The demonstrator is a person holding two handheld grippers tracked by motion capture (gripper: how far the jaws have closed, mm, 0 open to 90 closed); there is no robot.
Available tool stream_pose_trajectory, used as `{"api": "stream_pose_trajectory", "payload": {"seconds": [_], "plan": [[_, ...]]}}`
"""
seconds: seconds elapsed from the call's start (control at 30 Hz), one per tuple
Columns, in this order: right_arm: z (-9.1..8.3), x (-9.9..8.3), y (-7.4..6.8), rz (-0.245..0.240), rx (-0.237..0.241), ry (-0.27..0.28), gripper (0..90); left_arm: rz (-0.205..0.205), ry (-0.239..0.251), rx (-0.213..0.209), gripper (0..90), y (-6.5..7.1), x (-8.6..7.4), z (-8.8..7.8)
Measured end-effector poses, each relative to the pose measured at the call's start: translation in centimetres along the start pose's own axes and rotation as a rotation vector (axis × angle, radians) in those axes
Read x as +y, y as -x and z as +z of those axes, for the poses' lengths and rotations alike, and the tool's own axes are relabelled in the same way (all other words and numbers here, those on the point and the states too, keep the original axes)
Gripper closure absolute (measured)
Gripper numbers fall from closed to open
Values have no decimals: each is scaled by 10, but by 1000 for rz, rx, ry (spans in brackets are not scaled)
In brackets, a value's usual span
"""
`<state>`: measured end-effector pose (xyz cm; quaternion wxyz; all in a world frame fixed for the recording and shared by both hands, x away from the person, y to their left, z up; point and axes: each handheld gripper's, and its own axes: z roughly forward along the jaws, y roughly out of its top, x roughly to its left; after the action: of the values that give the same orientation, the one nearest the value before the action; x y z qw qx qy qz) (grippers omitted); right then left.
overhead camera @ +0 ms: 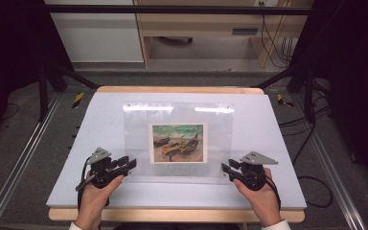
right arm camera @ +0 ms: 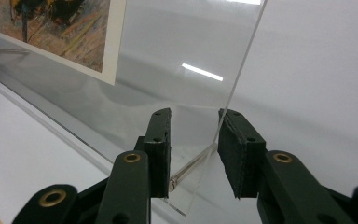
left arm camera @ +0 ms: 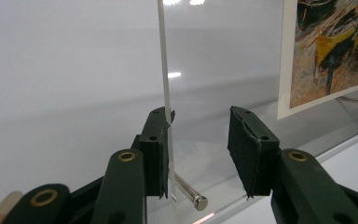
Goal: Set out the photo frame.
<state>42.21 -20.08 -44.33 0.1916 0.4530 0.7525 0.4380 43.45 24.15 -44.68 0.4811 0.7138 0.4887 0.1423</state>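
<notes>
A clear acrylic frame [overhead camera: 220, 139] lies on the white board, with a picture of boats [overhead camera: 178, 143] at its middle. My left gripper [overhead camera: 130, 165] is at its near left corner and my right gripper [overhead camera: 226, 170] at its near right corner. In the left gripper view the jaws [left arm camera: 199, 114] stand apart around the clear sheet's edge [left arm camera: 164, 56]. The sheet rests on one pad, and a metal pin [left arm camera: 189, 191] juts toward the other without reaching it. In the right gripper view the jaws [right arm camera: 195, 114] straddle the sheet [right arm camera: 182, 46] and its pin [right arm camera: 191, 163], close to both.
The white board [overhead camera: 100, 124] covers a wooden table [overhead camera: 172, 89] with bare margins around the frame. Black stands and cables flank the table on the grey floor. A lower clear sheet carries the picture [left arm camera: 326, 51].
</notes>
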Motion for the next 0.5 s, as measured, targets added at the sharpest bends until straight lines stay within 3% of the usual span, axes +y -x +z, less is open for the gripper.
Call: {"api": "stream_pose_trajectory", "payload": {"seconds": [0.5], "plan": [[-2, -2, -2, -4, -4, -6, 669, 7, -3, -12, 601, -1, -2, -2]]}}
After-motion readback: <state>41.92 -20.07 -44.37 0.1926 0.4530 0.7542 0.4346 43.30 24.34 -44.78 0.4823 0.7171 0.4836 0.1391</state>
